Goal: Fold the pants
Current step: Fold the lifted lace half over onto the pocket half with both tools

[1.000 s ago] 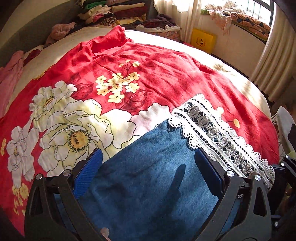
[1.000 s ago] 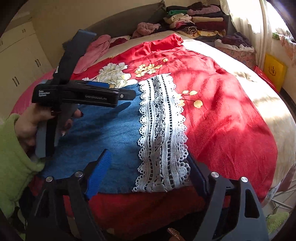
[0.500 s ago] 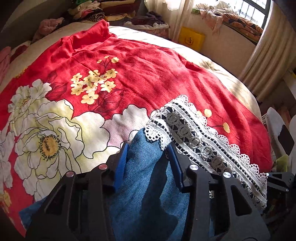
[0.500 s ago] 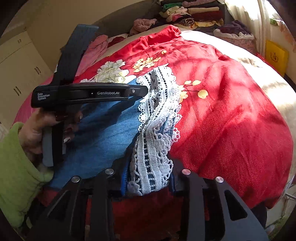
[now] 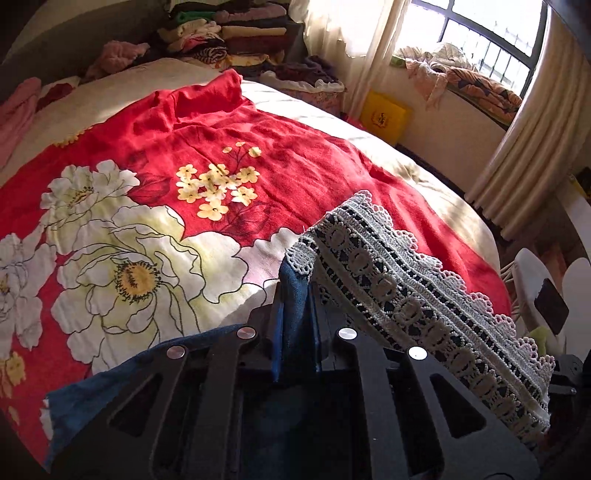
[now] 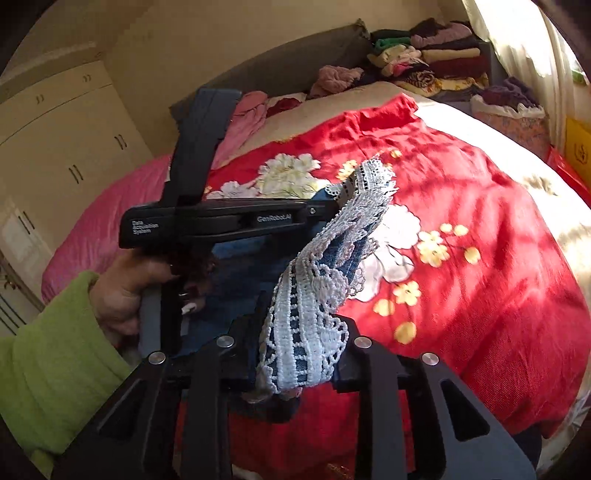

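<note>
The pants are blue denim [image 5: 293,295] with a wide white lace hem [image 5: 406,295]. My left gripper [image 5: 295,291] is shut on the denim at one end of the hem and holds it lifted off the bed. My right gripper [image 6: 301,332] is shut on the lace hem [image 6: 306,325] at its other end, also lifted. The left gripper's black body [image 6: 221,221] shows in the right wrist view, held by a hand in a green sleeve. The lace hangs between the two grippers; the rest of the pants lies below, mostly hidden.
A red floral blanket [image 5: 147,221] covers the bed. Stacked folded clothes [image 5: 229,33] lie at the bed's far end. A yellow box [image 5: 384,118] and curtains [image 5: 535,129] stand by the window at right. White cupboards [image 6: 55,147] are at left.
Both grippers went from open over the flat pants to shut on the hem end. They have since lifted it off the blanket, so the lace now hangs between them.
</note>
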`<action>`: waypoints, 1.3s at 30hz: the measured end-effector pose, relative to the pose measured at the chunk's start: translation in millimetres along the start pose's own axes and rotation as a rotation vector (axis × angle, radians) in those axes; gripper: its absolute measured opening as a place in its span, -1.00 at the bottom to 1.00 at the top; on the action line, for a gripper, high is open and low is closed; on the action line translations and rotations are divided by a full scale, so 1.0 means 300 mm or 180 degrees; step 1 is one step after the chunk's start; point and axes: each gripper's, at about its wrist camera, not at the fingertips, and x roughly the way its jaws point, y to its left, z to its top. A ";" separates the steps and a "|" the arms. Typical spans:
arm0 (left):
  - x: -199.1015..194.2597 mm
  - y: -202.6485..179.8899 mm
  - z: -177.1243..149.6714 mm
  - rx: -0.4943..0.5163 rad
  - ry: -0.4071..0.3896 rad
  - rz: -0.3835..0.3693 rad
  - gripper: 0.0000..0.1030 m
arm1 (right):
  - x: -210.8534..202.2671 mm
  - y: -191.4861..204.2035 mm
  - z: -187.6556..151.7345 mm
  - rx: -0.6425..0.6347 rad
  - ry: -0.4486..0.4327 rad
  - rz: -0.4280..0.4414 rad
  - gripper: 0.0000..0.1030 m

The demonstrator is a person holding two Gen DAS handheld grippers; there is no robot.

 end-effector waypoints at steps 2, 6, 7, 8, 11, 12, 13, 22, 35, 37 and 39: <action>-0.067 0.038 -0.007 -0.0068 -0.0137 0.0030 -0.90 | 0.001 0.061 0.022 -0.0114 -0.0008 0.0116 -0.51; -0.176 0.139 -0.049 -0.0254 -0.0325 0.0128 -0.90 | 0.058 0.186 0.042 -0.0348 0.0103 0.0297 -0.51; -0.203 0.176 -0.073 -0.0345 -0.0347 0.0168 -0.90 | 0.083 0.213 0.040 -0.0396 0.0161 0.0330 -0.51; -0.217 0.204 -0.090 -0.0419 -0.0337 0.0209 -0.90 | 0.113 0.241 0.035 -0.0452 0.0235 0.0357 -0.51; -0.260 0.307 -0.168 -0.0776 -0.0214 0.0428 -0.90 | 0.213 0.331 0.012 -0.0710 0.0494 0.0366 -0.51; -0.284 0.338 -0.197 -0.0906 -0.0221 0.0424 -0.88 | 0.240 0.364 0.004 -0.0808 0.0557 0.0365 -0.51; -0.314 0.370 -0.227 -0.1044 -0.0242 0.0409 -0.84 | 0.262 0.392 -0.004 -0.0886 0.0606 0.0364 -0.51; -0.606 0.546 -0.458 -0.1819 -0.0660 0.0440 -0.40 | 0.381 0.594 -0.110 -0.1386 0.0902 0.0453 -0.40; -0.444 0.555 -0.405 -0.1915 -0.0291 0.0201 0.22 | 0.197 0.466 -0.107 -0.1162 0.0516 0.0462 0.14; -0.388 0.583 -0.381 -0.1984 -0.0191 0.0205 0.31 | 0.202 0.417 -0.085 -0.1009 0.0482 0.0330 0.14; -0.331 0.607 -0.365 -0.2040 -0.0096 0.0229 0.32 | 0.213 0.375 -0.073 -0.0877 0.0499 0.0240 0.14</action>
